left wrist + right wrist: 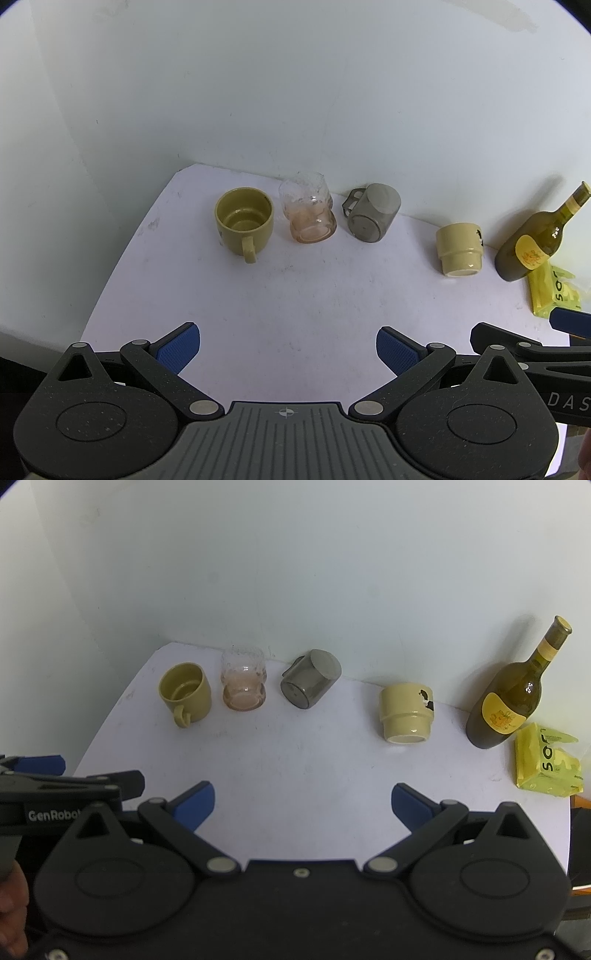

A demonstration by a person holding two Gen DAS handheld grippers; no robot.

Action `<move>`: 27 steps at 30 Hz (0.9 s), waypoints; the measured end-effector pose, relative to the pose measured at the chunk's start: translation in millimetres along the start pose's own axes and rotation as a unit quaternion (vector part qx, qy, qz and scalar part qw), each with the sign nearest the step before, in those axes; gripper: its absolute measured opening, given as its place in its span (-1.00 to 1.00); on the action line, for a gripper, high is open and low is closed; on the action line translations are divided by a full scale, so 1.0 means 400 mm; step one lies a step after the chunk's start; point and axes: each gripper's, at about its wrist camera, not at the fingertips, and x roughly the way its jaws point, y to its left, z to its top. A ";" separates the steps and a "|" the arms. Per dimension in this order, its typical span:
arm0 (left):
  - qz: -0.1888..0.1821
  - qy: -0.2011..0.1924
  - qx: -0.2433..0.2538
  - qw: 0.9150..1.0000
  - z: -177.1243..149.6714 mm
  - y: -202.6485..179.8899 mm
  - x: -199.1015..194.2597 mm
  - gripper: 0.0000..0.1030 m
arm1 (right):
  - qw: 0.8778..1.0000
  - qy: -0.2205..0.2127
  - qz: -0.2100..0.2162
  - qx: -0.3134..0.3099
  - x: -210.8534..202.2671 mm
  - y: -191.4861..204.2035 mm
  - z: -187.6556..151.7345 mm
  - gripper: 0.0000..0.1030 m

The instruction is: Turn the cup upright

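1. Right wrist view: the right gripper (303,805) hangs over the near part of the white table (295,775), jaws spread wide and holding nothing. The left gripper (288,349) is likewise wide and empty, just beside it on the left.
2. Four cups stand in a row near the back wall. The olive mug (186,692) is already upright, handle toward the camera. The ribbed glass tumbler (243,683) appears mouth-down with its thick base uppermost, though its clear walls make this uncertain.
3. The grey handled mug (310,683) lies tipped against the wall, base raised.
4. The cream ceramic cup (406,714) sits apart to the right, inverted, its recessed foot facing up. It stands well ahead of the right gripper and slightly to its right, so it is the probable target.
5. Handling judgement: glazed ceramic, rigid, moderately heavy, slippery, and liable to chip if dropped. Grip across the wider body below the stepped foot ring, squarely, then rotate.
6. Keep clear of the wine bottle (513,698) and yellow packet (546,764) beyond it.
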 end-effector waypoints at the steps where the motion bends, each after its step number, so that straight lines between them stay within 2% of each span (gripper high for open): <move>1: 0.000 0.000 0.000 1.000 0.004 0.002 0.001 1.00 | 1.000 0.000 0.001 -0.001 0.000 0.001 0.002 1.00; 27: 0.002 0.002 -0.008 1.000 0.003 -0.003 0.004 1.00 | 1.000 0.001 0.021 0.009 0.029 -0.034 -0.004 1.00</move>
